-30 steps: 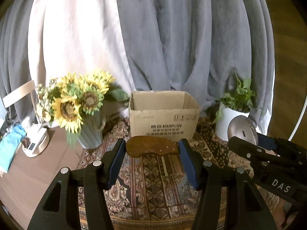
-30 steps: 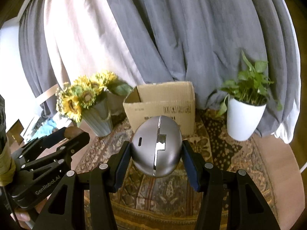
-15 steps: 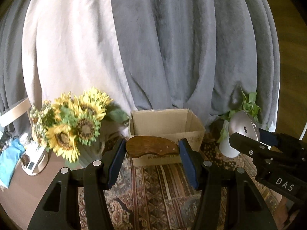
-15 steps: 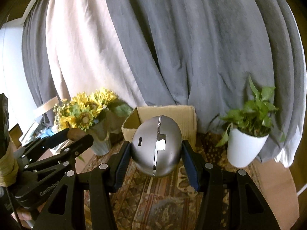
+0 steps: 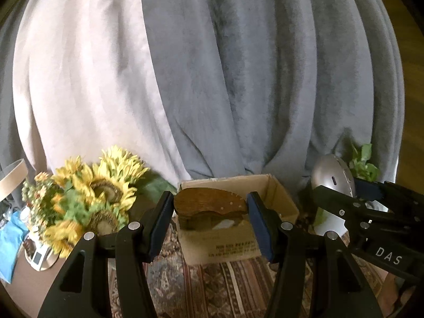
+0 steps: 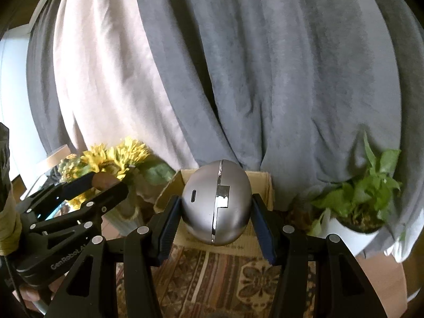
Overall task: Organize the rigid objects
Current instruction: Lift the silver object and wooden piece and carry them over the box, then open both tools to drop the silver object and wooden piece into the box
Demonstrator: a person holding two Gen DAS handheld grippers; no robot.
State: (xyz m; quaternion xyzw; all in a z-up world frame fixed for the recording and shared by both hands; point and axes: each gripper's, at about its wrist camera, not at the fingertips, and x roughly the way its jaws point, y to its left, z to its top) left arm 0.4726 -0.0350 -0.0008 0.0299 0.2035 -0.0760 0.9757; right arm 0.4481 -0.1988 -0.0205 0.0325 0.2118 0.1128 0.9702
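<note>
My left gripper (image 5: 210,210) is shut on a brown wooden piece (image 5: 209,205) and holds it in the air in front of an open cardboard box (image 5: 238,241). My right gripper (image 6: 216,216) is shut on a silver egg-shaped object (image 6: 216,206), also held up in front of the box (image 6: 262,185). In the left wrist view the right gripper (image 5: 341,190) with the silver egg (image 5: 331,176) is to the right. In the right wrist view the left gripper (image 6: 98,184) with the wooden piece (image 6: 104,180) is to the left.
A vase of sunflowers (image 5: 90,201) stands left of the box on a patterned rug (image 5: 225,288). A white potted plant (image 6: 357,212) stands to the right. Grey and white curtains (image 5: 212,66) hang behind. Small items (image 5: 37,255) lie at the far left.
Both grippers have risen with their objects still held; the box, sunflowers and plant sit lower in both views and more curtain shows.
</note>
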